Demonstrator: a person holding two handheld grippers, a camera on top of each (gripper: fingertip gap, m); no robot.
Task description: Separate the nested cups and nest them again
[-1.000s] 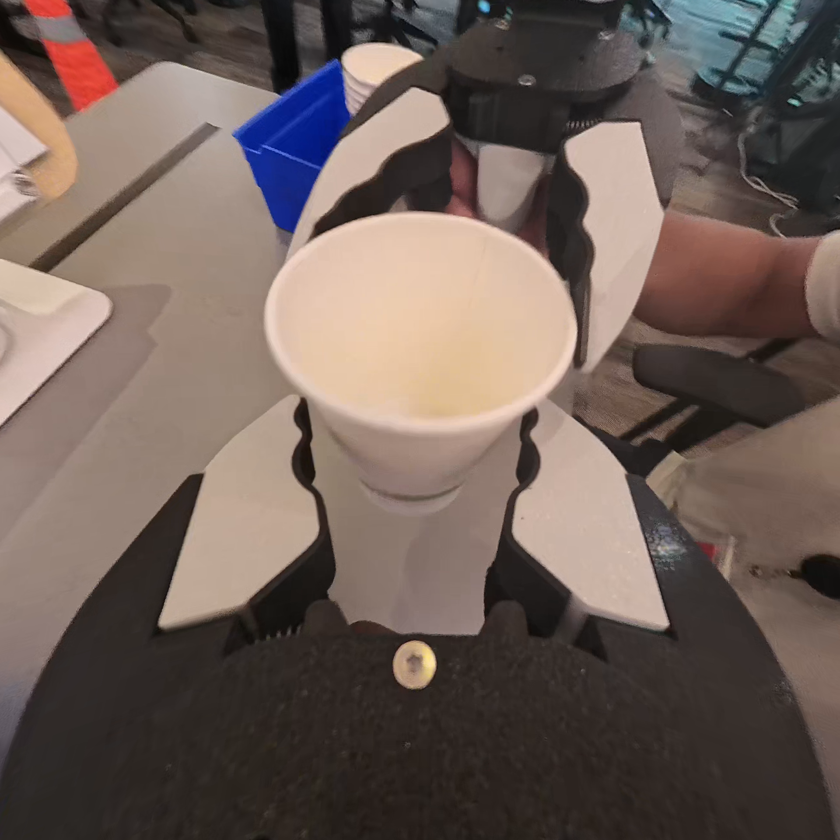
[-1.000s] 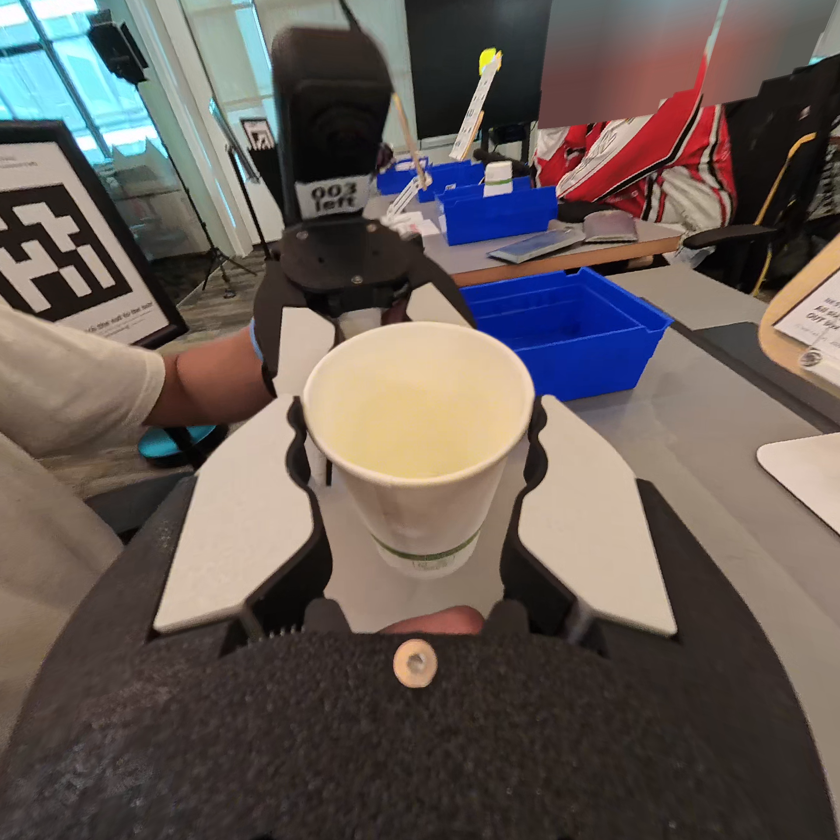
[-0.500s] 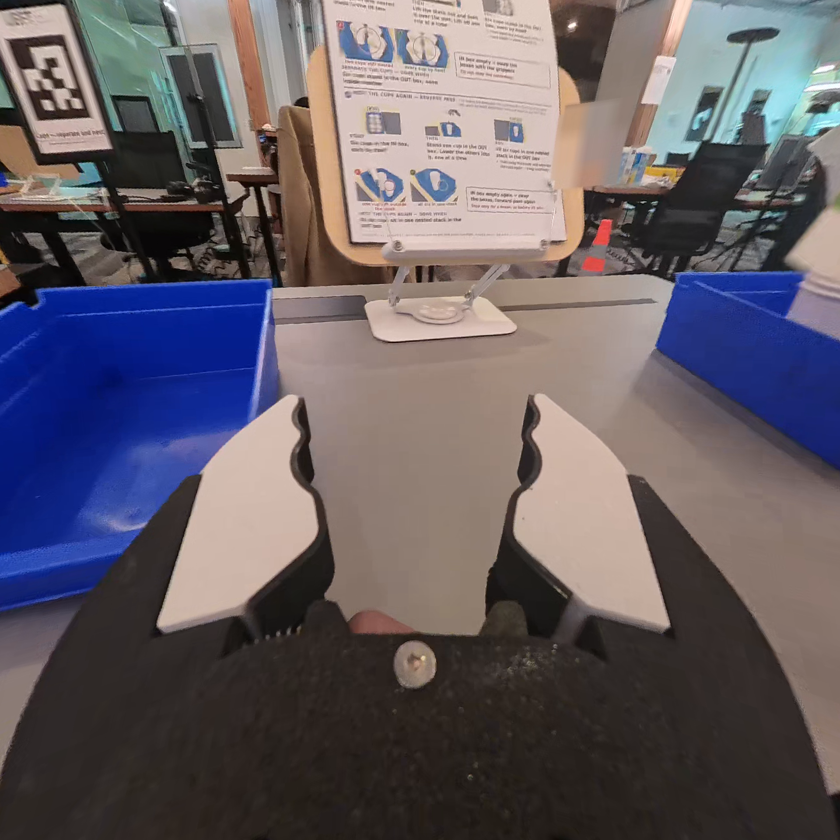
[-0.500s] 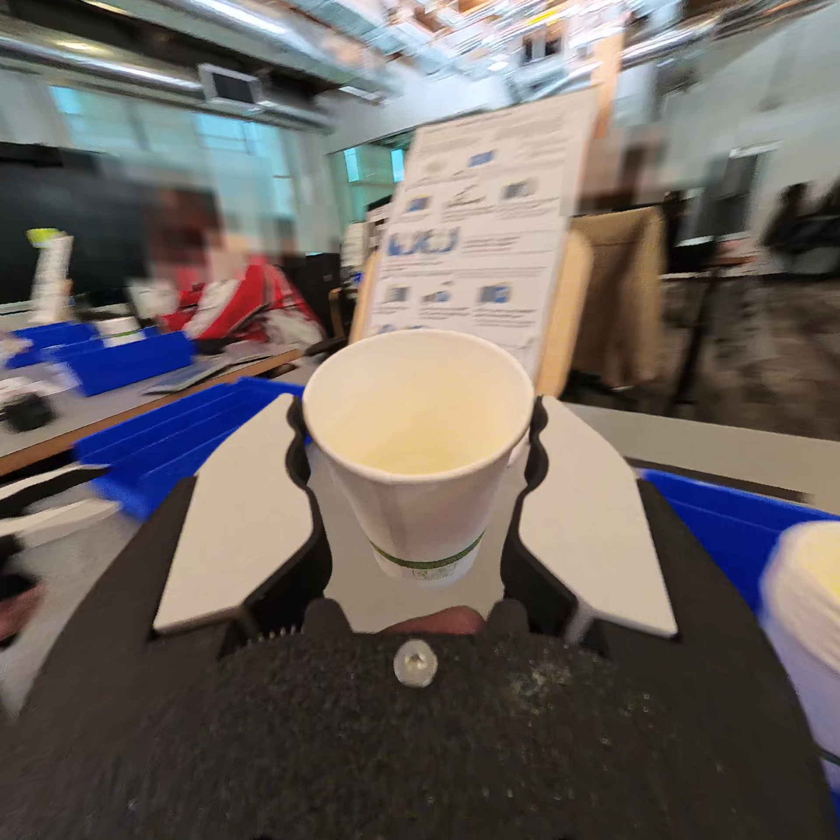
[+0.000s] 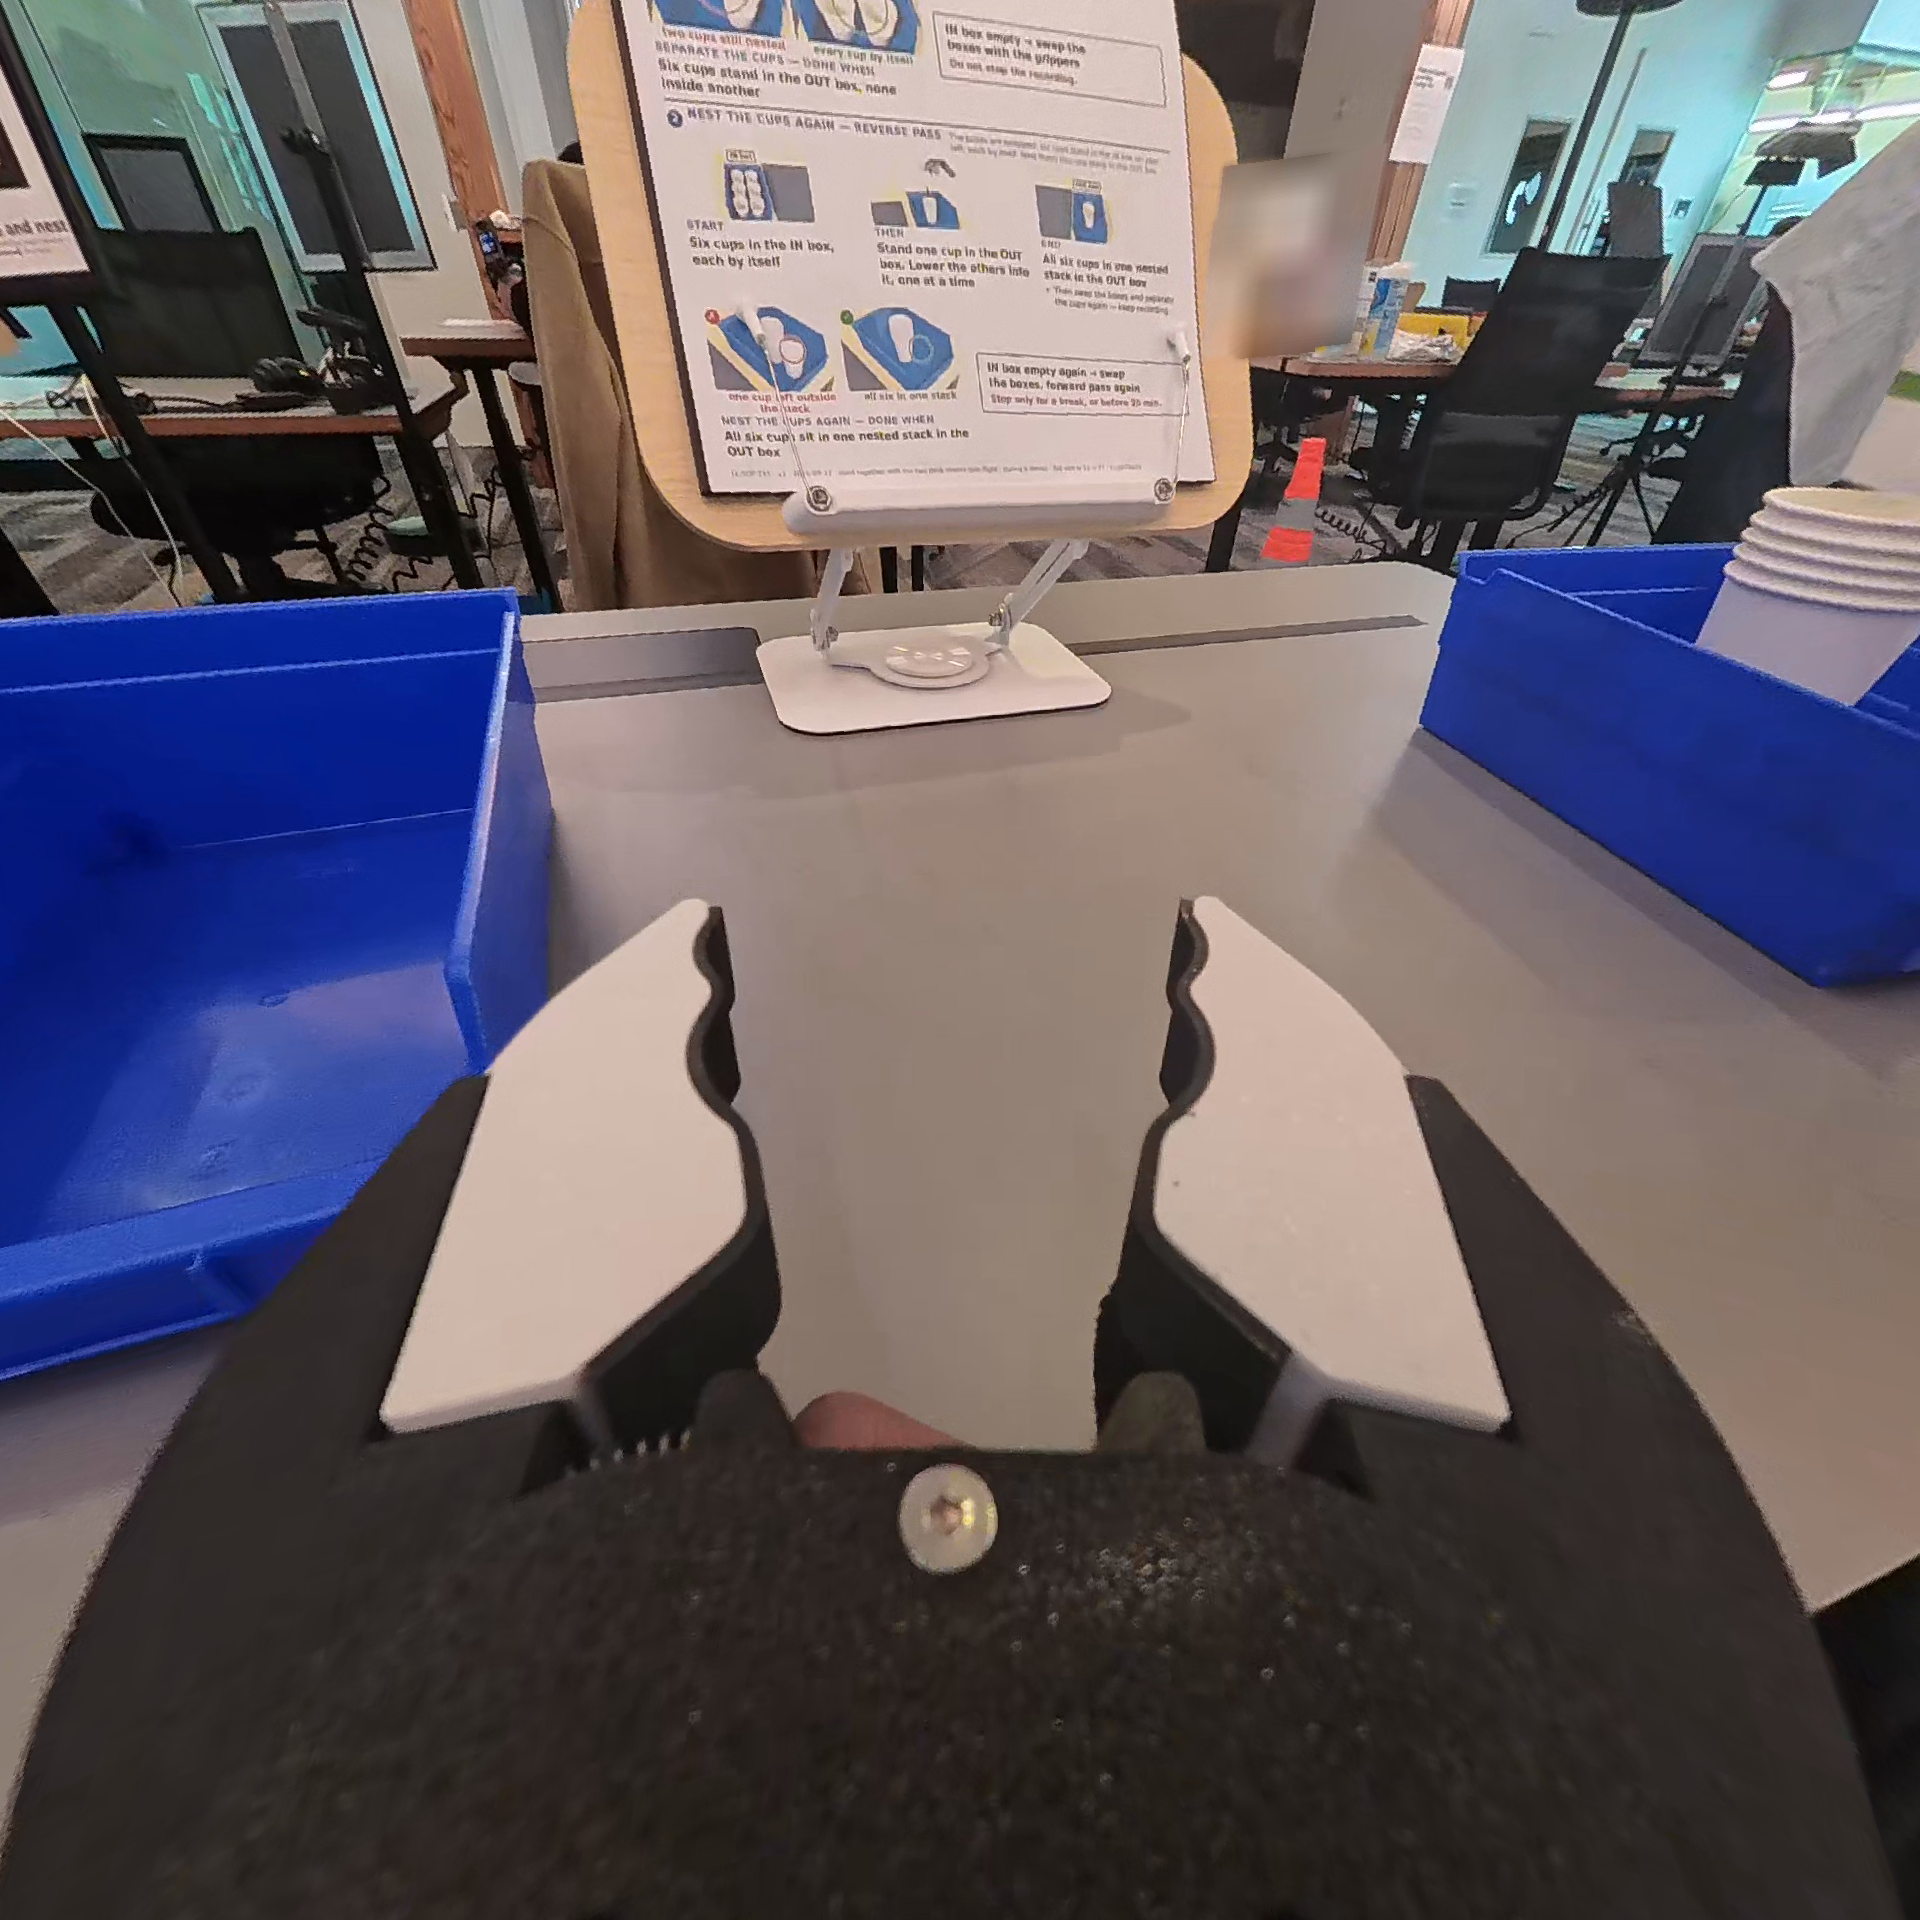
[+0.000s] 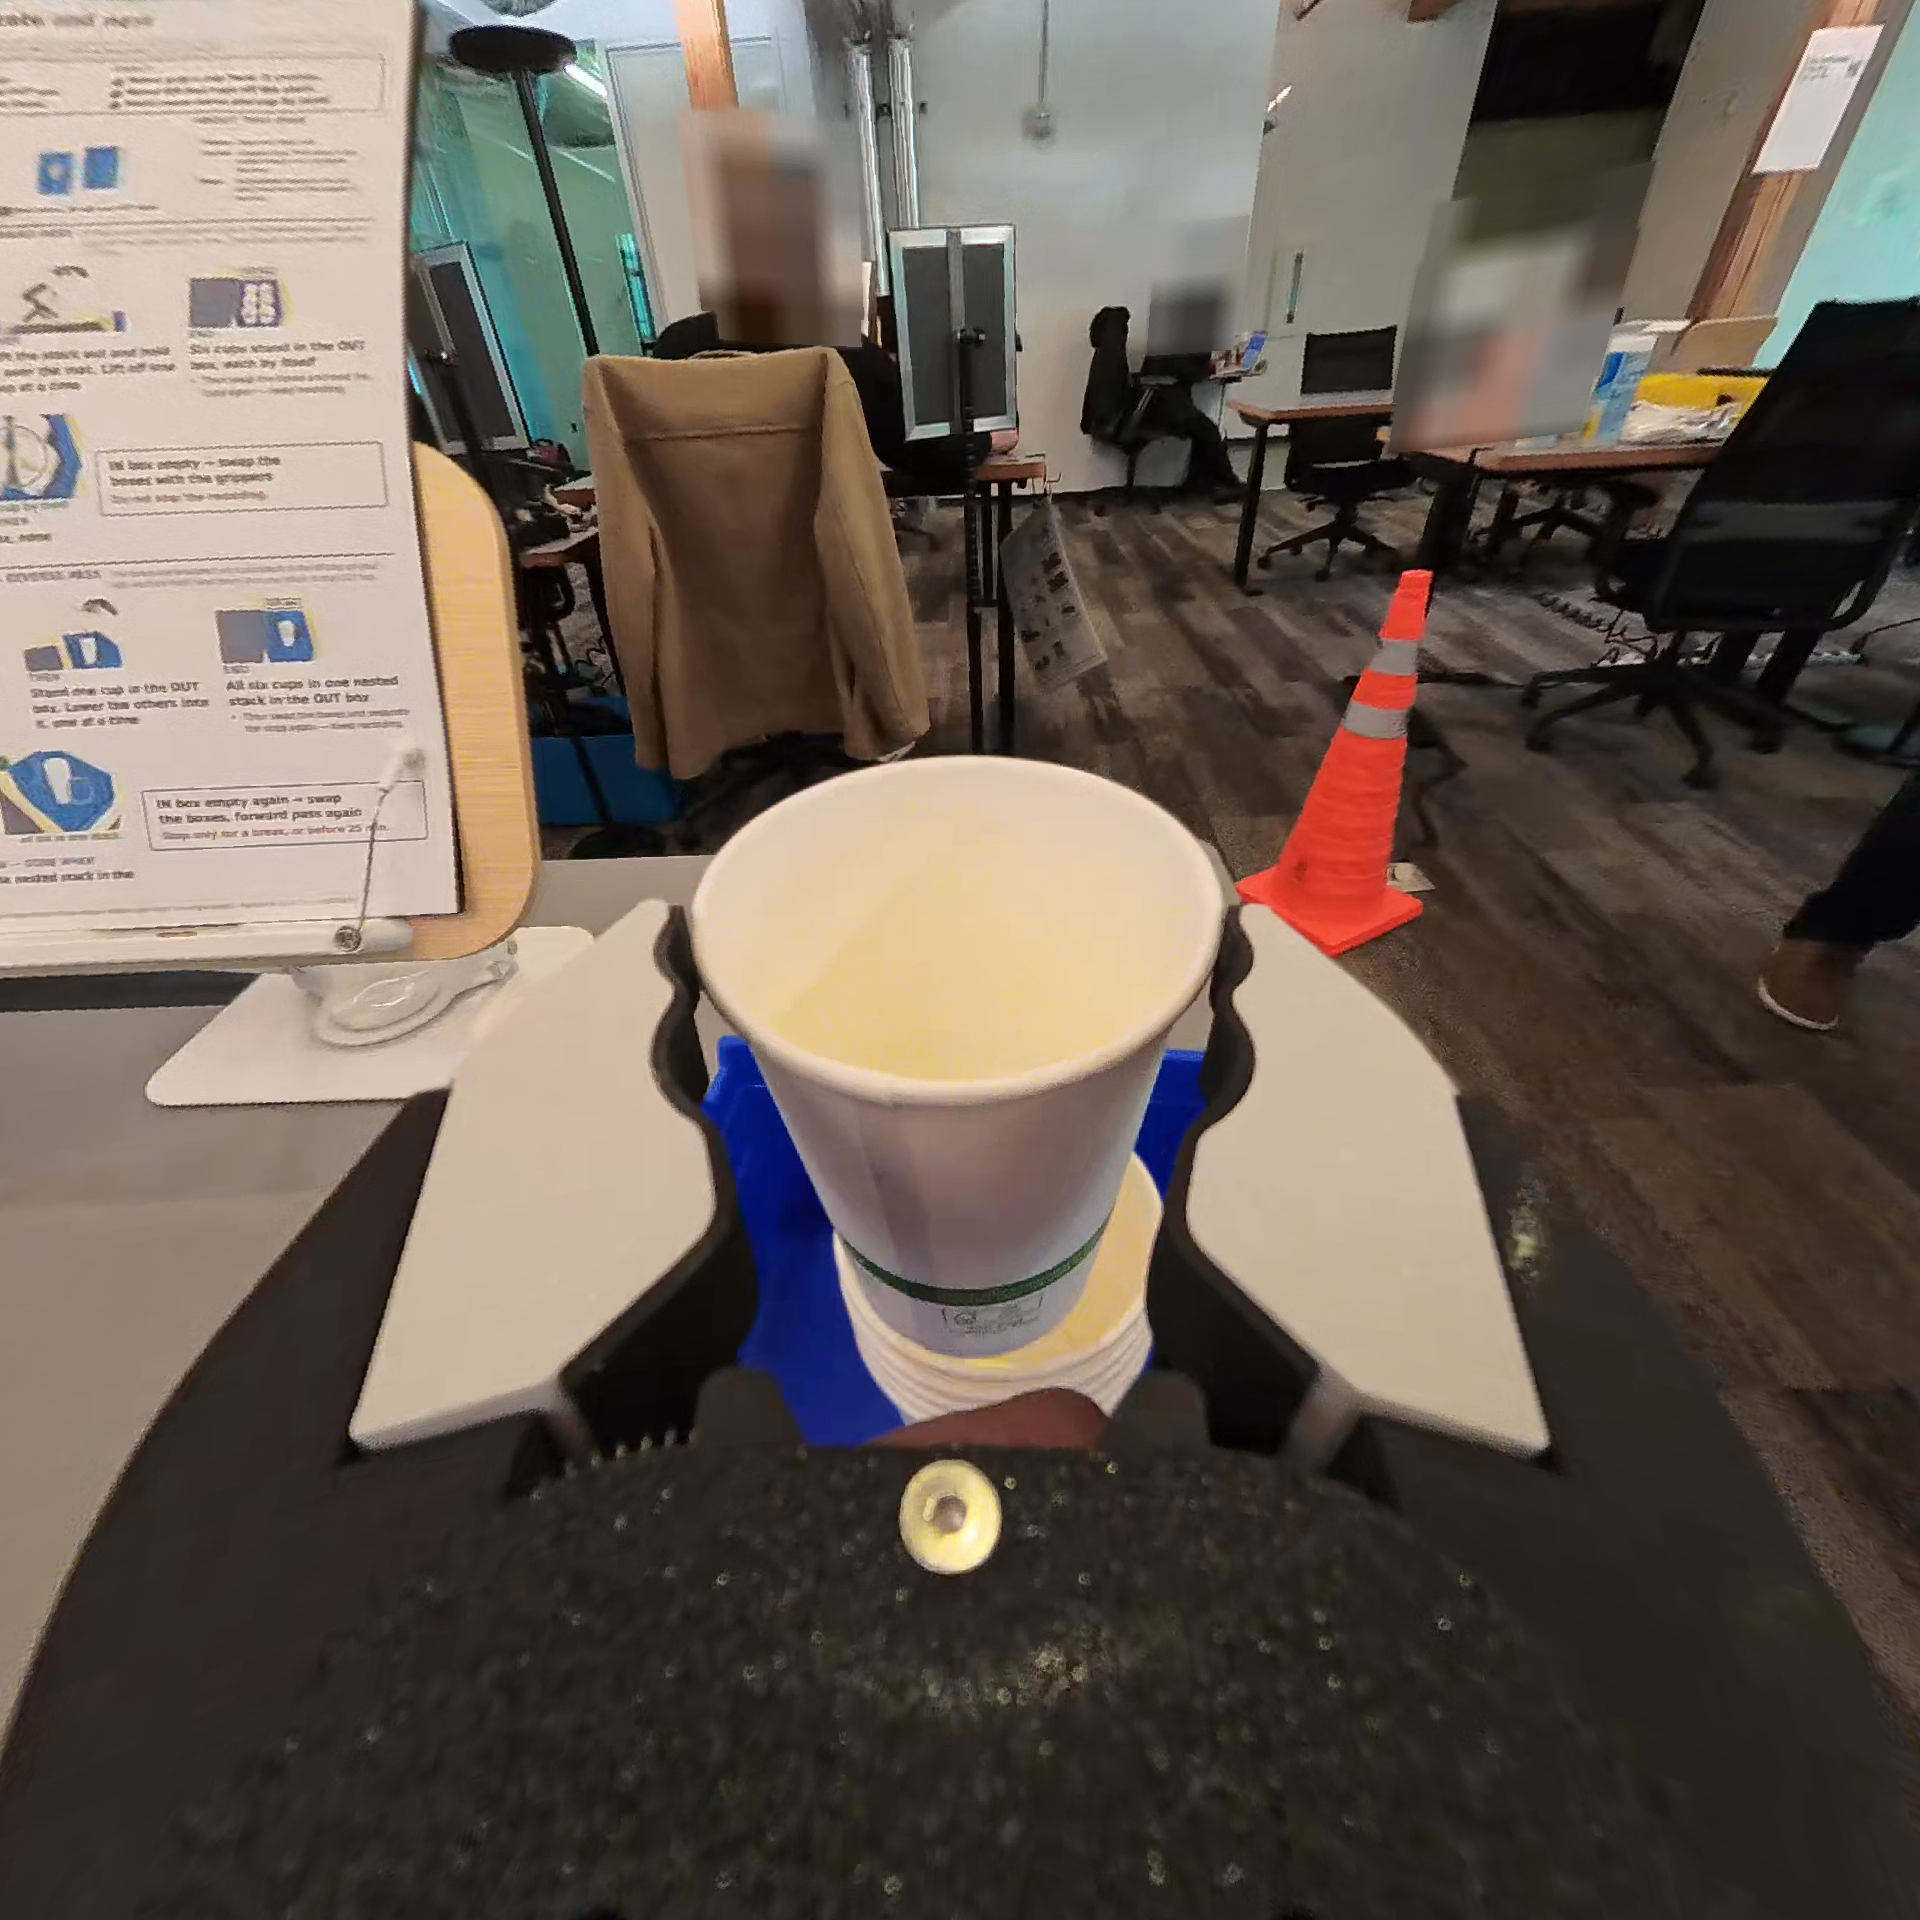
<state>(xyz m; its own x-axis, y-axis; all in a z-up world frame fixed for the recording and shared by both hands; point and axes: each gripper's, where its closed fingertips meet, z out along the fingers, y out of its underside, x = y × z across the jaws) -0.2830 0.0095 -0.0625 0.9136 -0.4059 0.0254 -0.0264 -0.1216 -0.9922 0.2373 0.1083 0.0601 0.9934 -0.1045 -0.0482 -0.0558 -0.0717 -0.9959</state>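
Lowering off-centre, your right hand-held gripper (image 6: 951, 997), pinching the paper cup (image 6: 951, 1049), may catch the nested stack's (image 6: 1003, 1361) rim, seemingly underneath; left hand-held gripper (image 5: 951, 997) spread, empty.

The held cup (image 6: 956, 1049) hides most of the nested stack (image 6: 1049, 1361).
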